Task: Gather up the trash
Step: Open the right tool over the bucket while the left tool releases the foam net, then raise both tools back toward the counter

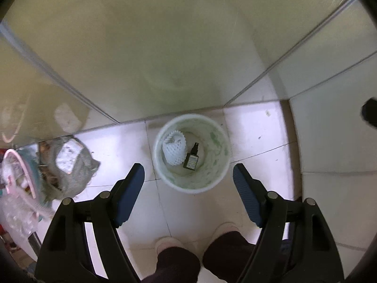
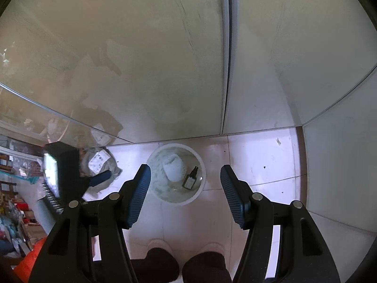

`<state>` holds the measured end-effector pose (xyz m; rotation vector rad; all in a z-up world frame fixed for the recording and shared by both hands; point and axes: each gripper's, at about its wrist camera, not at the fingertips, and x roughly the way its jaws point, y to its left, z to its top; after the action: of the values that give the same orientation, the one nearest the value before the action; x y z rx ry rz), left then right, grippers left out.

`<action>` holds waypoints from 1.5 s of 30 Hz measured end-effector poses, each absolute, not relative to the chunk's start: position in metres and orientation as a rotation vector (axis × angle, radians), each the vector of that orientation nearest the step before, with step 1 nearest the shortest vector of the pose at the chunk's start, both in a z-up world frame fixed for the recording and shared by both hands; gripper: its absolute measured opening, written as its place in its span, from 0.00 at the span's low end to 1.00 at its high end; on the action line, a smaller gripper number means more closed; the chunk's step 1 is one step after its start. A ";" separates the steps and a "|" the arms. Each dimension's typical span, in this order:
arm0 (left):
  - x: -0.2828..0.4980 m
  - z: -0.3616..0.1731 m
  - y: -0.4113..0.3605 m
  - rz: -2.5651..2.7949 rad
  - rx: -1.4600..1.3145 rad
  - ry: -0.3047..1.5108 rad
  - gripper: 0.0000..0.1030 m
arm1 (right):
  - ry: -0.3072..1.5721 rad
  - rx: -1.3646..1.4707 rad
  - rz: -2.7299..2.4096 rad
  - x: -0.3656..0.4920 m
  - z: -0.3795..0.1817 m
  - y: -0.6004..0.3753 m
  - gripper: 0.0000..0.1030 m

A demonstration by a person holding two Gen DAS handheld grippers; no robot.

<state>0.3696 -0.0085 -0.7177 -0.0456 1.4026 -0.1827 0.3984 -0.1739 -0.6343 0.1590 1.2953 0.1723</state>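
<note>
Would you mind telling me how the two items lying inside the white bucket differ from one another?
The foam fruit net is white, while the spray bottle is dark with a black nozzle. The foam fruit net is bulkier and has a soft, meshed surface; the spray bottle is smaller, with a smooth, flat label. The net lies left, the bottle right. Both rest on the bottom of the white bucket.

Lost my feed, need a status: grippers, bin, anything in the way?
Left gripper open, empty. Right gripper open, empty. Bin holds foam net and bottle. Nothing blocking bin.
</note>
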 end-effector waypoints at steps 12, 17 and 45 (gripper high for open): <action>0.350 -0.427 0.030 -0.122 -0.043 1.191 0.75 | 1.198 0.150 0.195 0.372 -0.410 -0.155 0.56; 0.346 -0.318 0.049 -0.099 -0.045 1.069 0.75 | 1.113 0.144 0.182 0.362 -0.319 -0.149 0.57; 0.490 -0.145 0.116 0.134 -0.127 0.765 0.85 | 0.845 0.052 0.204 0.481 -0.165 -0.168 0.64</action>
<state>0.4896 0.1164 -0.1454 -0.1266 0.7651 0.1337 0.4809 -0.1682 -0.1649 0.0517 0.8448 0.2039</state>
